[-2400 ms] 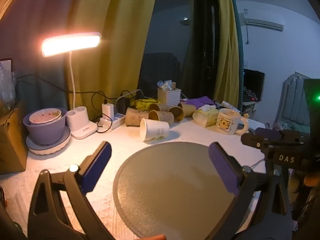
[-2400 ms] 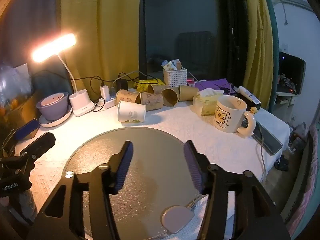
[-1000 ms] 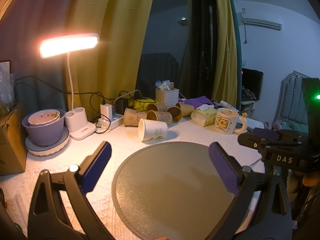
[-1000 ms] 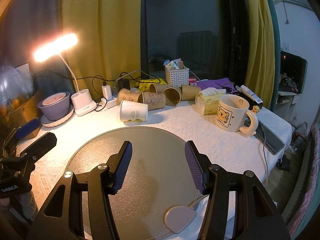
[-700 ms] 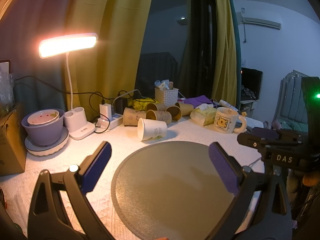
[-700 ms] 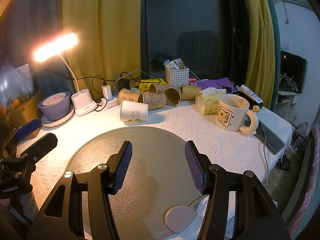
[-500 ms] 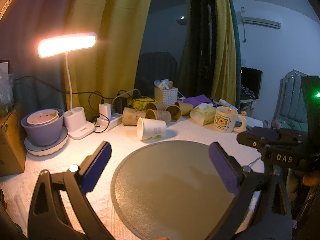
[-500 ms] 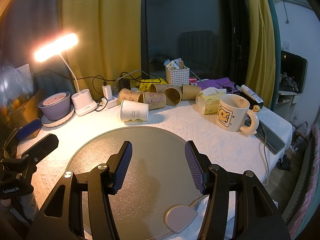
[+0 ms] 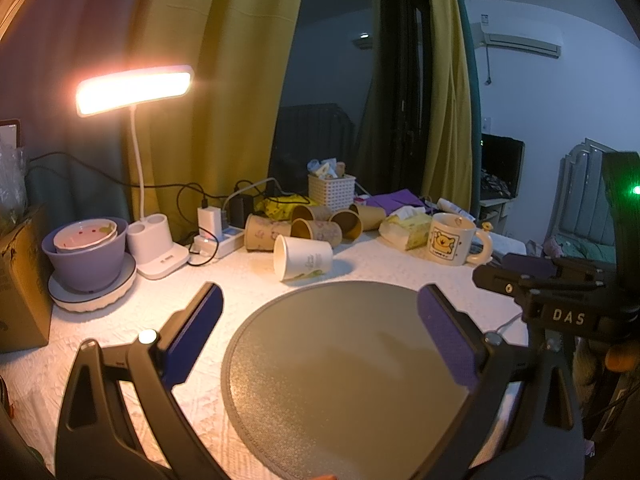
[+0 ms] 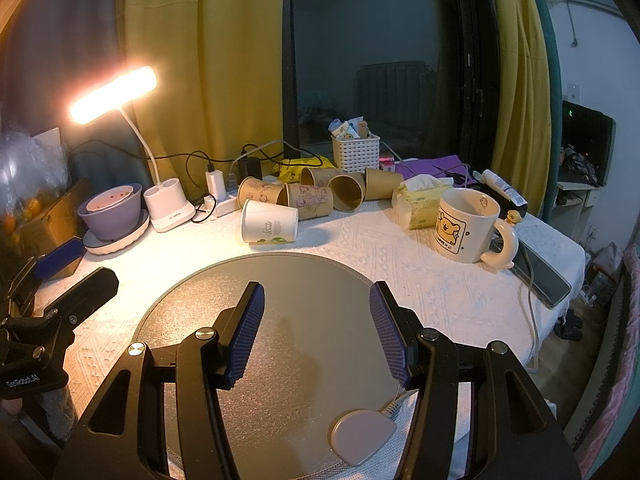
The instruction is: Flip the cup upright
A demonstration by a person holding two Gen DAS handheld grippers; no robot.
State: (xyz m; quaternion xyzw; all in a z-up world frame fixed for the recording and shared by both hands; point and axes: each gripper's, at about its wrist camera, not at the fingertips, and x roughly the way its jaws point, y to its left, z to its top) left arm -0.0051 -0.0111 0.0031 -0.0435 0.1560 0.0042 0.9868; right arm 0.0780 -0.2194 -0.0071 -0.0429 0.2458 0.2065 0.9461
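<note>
A white paper cup (image 9: 303,256) lies on its side on the white tablecloth, just beyond the far edge of a round grey mat (image 9: 344,376). It also shows in the right wrist view (image 10: 269,222), mouth to the left. My left gripper (image 9: 320,320) is open and empty, held over the near part of the mat. My right gripper (image 10: 316,316) is open and empty, also over the mat (image 10: 280,320), well short of the cup.
Several brown paper cups (image 10: 316,192) lie on their sides behind the white cup. A bear mug (image 10: 468,224) stands upright at right, beside a tissue pack (image 10: 420,200) and a phone (image 10: 540,272). A lit desk lamp (image 9: 156,240), a purple bowl (image 9: 86,256) and a power strip (image 9: 216,240) stand at left.
Both grippers have drawn back slightly; the cups look a little farther away. Both stay open and nothing on the table has moved.
</note>
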